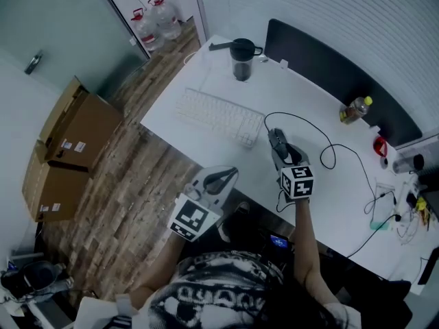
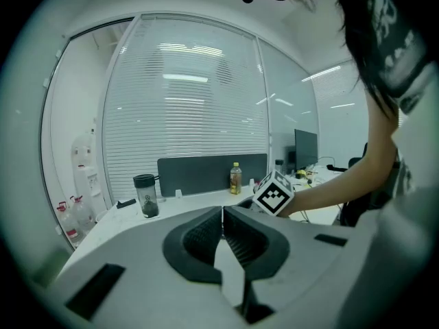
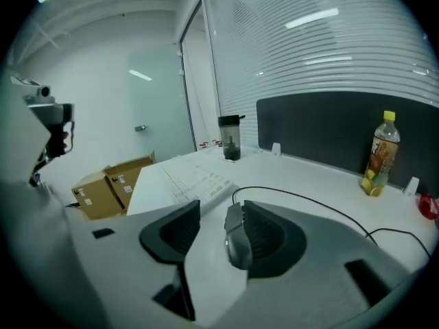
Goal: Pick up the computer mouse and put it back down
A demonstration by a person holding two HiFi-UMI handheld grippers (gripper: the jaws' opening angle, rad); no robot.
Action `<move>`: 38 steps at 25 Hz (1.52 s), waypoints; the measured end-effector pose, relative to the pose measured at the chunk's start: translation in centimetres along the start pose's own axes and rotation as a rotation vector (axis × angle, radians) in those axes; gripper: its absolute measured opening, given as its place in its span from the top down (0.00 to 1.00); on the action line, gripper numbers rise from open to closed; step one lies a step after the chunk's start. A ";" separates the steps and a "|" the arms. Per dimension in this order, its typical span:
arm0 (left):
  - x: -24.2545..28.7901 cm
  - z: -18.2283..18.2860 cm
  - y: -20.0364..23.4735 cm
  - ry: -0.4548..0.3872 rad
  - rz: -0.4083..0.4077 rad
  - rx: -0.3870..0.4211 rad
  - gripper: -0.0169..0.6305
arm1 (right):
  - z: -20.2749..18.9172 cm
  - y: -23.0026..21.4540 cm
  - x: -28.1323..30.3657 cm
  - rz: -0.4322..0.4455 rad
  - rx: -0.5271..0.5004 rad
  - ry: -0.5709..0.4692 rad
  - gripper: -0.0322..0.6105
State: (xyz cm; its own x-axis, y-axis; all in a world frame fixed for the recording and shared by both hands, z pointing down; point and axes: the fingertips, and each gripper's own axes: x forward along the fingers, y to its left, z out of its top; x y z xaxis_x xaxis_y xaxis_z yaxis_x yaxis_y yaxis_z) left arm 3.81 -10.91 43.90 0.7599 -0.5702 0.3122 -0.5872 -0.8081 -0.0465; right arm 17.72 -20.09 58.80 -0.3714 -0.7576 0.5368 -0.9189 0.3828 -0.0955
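Observation:
A dark computer mouse point(image 1: 276, 141) lies on the white desk point(image 1: 206, 81) just right of the keyboard, its cable point(image 1: 328, 146) looping off to the right. My right gripper point(image 1: 280, 151) is down at the desk around the mouse point(image 3: 237, 242). Its jaws are open: the mouse lies close along the right-hand pad point(image 3: 264, 235), and the left pad point(image 3: 180, 232) stands clear of it. My left gripper point(image 1: 221, 178) hovers off the desk's near edge, over the floor, shut and empty point(image 2: 221, 214); the right gripper's marker cube point(image 2: 274, 192) shows beyond it.
A white keyboard point(image 1: 219, 115) lies left of the mouse. A black lidded cup point(image 1: 241, 59) stands at the far edge, and a drink bottle point(image 1: 355, 110) by the dark partition point(image 1: 329, 67). Cables and small items crowd the desk's right end. Cardboard boxes point(image 1: 68, 142) sit on the wooden floor.

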 end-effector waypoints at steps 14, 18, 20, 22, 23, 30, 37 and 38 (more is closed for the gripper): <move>-0.9 -1.6 1.4 0.060 -0.006 -0.014 0.97 | -3.9 -4.0 7.5 -0.068 0.050 0.186 0.42; -0.3 -1.4 2.9 0.055 -0.054 0.002 0.97 | -4.3 -3.9 8.3 -0.075 0.116 0.201 0.41; 0.3 -1.1 4.0 0.052 -0.081 0.014 0.97 | -5.0 -3.8 8.7 -0.101 0.115 0.219 0.41; 0.8 -0.9 5.1 0.049 -0.107 0.028 0.97 | -5.3 -4.0 8.8 -0.142 0.085 0.229 0.43; 1.1 -0.8 5.7 0.049 -0.118 0.034 0.97 | -5.3 -4.1 8.8 -0.156 0.069 0.228 0.43; 2.0 -1.3 9.9 0.056 -0.175 0.045 0.97 | -5.3 -4.1 8.8 -0.171 0.070 0.235 0.47; 3.1 -0.8 12.0 0.037 -0.270 0.061 0.97 | -2.4 -3.1 6.2 -0.251 0.174 0.151 0.48; 3.5 -0.8 12.1 0.037 -0.286 0.066 0.97 | -1.7 -2.9 5.6 -0.261 0.183 0.128 0.48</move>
State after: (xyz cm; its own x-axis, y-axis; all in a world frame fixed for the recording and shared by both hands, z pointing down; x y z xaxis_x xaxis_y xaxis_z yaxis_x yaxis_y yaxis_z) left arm -0.88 -22.54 45.22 0.8808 -0.3126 0.3556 -0.3300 -0.9439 -0.0124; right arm 18.51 -24.54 63.53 -0.1118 -0.7402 0.6631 -0.9936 0.0749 -0.0840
